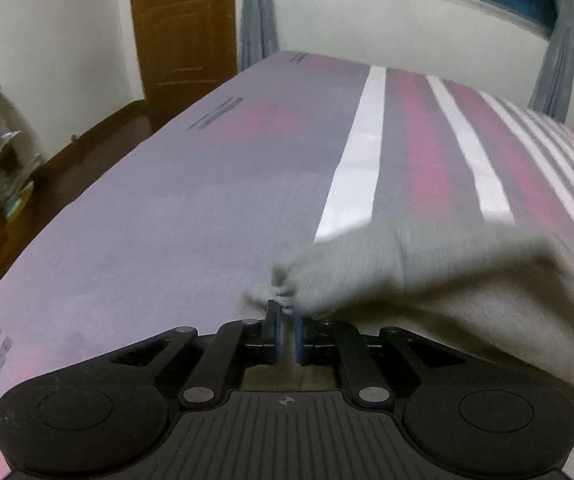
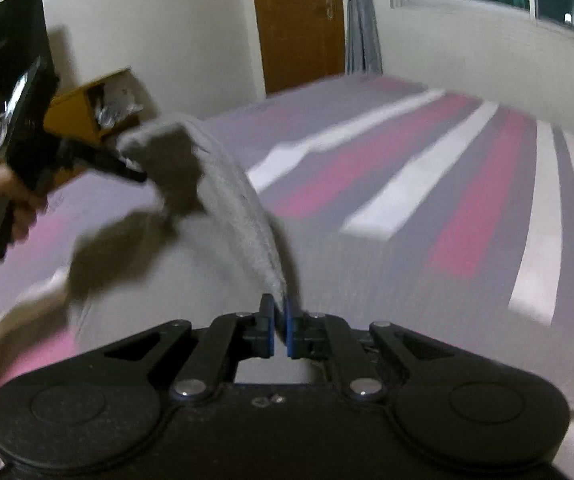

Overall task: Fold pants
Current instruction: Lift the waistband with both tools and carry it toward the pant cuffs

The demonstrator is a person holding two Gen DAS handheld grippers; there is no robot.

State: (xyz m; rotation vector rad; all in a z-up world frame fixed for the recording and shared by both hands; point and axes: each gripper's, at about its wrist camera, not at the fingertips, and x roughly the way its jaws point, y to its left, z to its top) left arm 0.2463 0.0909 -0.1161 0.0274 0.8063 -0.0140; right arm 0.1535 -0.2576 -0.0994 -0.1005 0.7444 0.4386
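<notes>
With our left gripper (image 1: 285, 316) and right gripper (image 2: 279, 312) each clenched on an edge of the grey pants (image 1: 427, 272), lifted above the striped bed (image 1: 167, 208), we judge a fold underway, next needing both edges carried across together.

Both wrist fisheyes sit close behind their jaws, angled down. Each faces the striped pink-grey bedsheet (image 1: 191, 184), brown wooden door (image 2: 297, 20) and window.
</notes>
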